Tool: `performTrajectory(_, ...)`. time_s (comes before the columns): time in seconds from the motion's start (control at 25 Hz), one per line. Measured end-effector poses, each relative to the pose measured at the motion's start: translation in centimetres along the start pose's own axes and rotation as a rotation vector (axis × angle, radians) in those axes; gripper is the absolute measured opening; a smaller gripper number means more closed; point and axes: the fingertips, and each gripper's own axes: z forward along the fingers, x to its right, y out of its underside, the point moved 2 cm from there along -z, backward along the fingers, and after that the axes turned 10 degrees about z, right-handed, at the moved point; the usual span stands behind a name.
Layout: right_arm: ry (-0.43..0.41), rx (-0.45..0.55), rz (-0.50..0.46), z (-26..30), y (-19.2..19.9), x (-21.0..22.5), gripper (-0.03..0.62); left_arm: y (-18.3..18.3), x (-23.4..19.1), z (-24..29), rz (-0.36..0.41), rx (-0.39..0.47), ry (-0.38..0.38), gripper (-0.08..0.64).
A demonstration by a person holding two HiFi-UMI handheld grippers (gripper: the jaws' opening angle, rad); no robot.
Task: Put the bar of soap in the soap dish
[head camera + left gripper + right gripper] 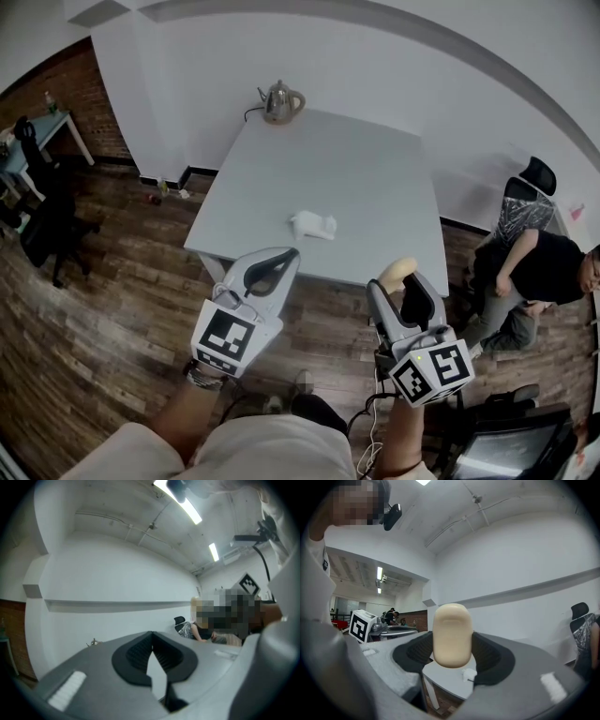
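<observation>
Left hand-held gripper [289, 253] is up in front of the body over the wooden floor, short of the table [375, 187]. Its own view [152, 637] shows the jaws closed tip to tip with only a thin slit lower down and nothing between them. Idle, no part in the job right now.

Mid frame: small white item [314, 225] lies on the table toward the near edge, well apart from both grippers. Probably the soap dish, but too small and soft to confirm the shape. It also shows as a white speck [468, 674] below the soap in the right gripper view. It looks empty from here. Kettle [280, 101] sits at the far edge of the table and isn't involved.

Right hand-held gripper [401, 281] is clamped on the bar of soap [397, 271]. In the right gripper view [452, 652] the jaws are closed onto both sides of the cream, rounded bar [451, 632], which stands upright and sticks out past the tips. The grip looks centred and the bar isn't tilted. This gripper also hangs over the floor, just short of the table's near edge.

Progress: soap picked up and in hand, so the grasp is done. Not yet done: carry it forward and left over the table, lower it into the white item, open the jaws. About halfway, I'd say.

Far right: a seated person [539, 267] beside the table, not involved.
</observation>
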Motion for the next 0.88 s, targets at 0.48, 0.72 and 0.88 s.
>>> performTrajectory(0.48,0.033,0.018,0.032,-0.3,0.5,0.7,0.261,-0.8,-1.3,-0.1,-0.023,0.004,-0.045,0.003)
performTrajectory(0.72,0.038,0.014,0.021,-1.1,0.5,0.8,0.261,-0.8,-0.2,-0.1,-0.029,0.005,-0.038,0.004)
performTrajectory(0.88,0.034,0.008,0.021,-1.5,0.5,1.4,0.261,-1.3,0.5,0.3,-0.016,0.000,-0.031,0.003)
